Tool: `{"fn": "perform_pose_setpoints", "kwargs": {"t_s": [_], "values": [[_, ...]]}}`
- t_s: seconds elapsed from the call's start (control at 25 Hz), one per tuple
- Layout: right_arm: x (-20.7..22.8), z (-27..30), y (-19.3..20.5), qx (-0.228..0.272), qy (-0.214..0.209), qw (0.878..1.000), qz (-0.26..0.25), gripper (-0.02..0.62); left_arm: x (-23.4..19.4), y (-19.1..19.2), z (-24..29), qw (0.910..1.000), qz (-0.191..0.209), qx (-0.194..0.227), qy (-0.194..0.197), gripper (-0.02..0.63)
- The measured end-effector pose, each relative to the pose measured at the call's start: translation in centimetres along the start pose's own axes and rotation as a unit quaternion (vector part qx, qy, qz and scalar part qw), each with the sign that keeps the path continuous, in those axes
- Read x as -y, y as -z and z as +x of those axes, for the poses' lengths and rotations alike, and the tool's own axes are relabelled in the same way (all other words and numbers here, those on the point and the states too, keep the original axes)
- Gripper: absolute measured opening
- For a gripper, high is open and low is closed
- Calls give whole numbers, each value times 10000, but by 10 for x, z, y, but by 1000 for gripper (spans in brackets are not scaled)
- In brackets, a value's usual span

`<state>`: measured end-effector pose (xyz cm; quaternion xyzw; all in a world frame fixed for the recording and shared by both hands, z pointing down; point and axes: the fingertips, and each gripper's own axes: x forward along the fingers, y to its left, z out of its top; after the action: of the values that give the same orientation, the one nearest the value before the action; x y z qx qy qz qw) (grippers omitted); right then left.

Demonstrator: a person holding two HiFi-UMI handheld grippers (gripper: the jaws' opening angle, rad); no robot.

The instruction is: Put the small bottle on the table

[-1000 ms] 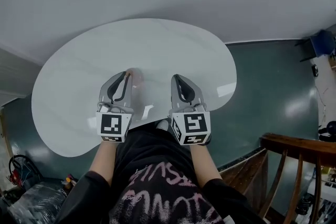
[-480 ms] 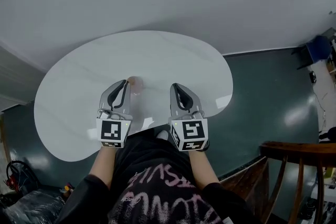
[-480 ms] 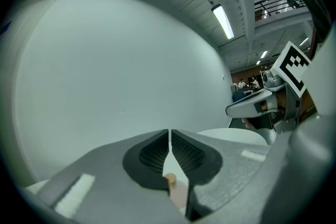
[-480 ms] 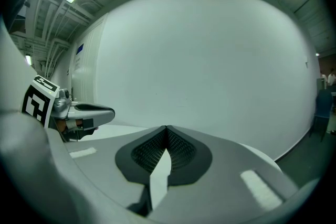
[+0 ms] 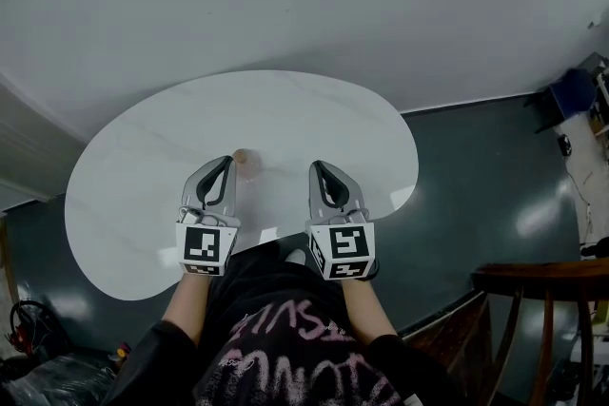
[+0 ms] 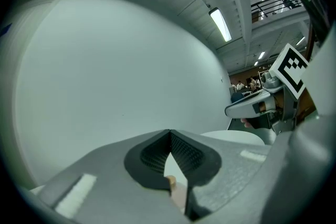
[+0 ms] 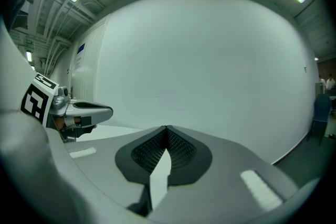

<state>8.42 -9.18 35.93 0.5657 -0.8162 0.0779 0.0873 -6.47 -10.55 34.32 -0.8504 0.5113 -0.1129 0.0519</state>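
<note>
The task is only part done, to judge from the views: the small bottle [image 6: 172,186] is not yet released on the worktop [image 5: 143,157]. The left gripper [image 5: 226,163] has its jaws closed on it. In the left gripper view the dark ribbed pads meet at their tips, and lower in the narrow gap between the jaws sit a tan cap and a pinkish body, wedged in behind the tips and not out at them. In the head view the cap peeps out just beside the jaw tips, on the side facing the other gripper, and the whole pair of jaws is over the white worktop. Whether the bottle's base already touches the surface cannot be told, since the jaws cover it. What is left, as it seems, is to lower it until it stands, open the jaws and draw them back without tipping it. The right gripper [image 5: 317,166] is level with the left one, a little apart from it, with its jaws closed tip to tip and nothing between them — only a sliver of pale worktop shows through the gap behind the tips. No label or brand can be read on the bottle. The cubes carry black-and-white square markers, not words, and the pink lettering on the person's dark shirt [image 5: 285,347] is too cut off to read.
</note>
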Motion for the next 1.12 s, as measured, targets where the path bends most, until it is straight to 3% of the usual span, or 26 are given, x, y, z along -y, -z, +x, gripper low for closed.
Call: {"fn": "perform_pose_setpoints", "kwargs": {"t_s": [1.12], "values": [[2,2,-3,36,63,9998,-179,9,-2,-2,4,9999,51,25,100,0]]}}
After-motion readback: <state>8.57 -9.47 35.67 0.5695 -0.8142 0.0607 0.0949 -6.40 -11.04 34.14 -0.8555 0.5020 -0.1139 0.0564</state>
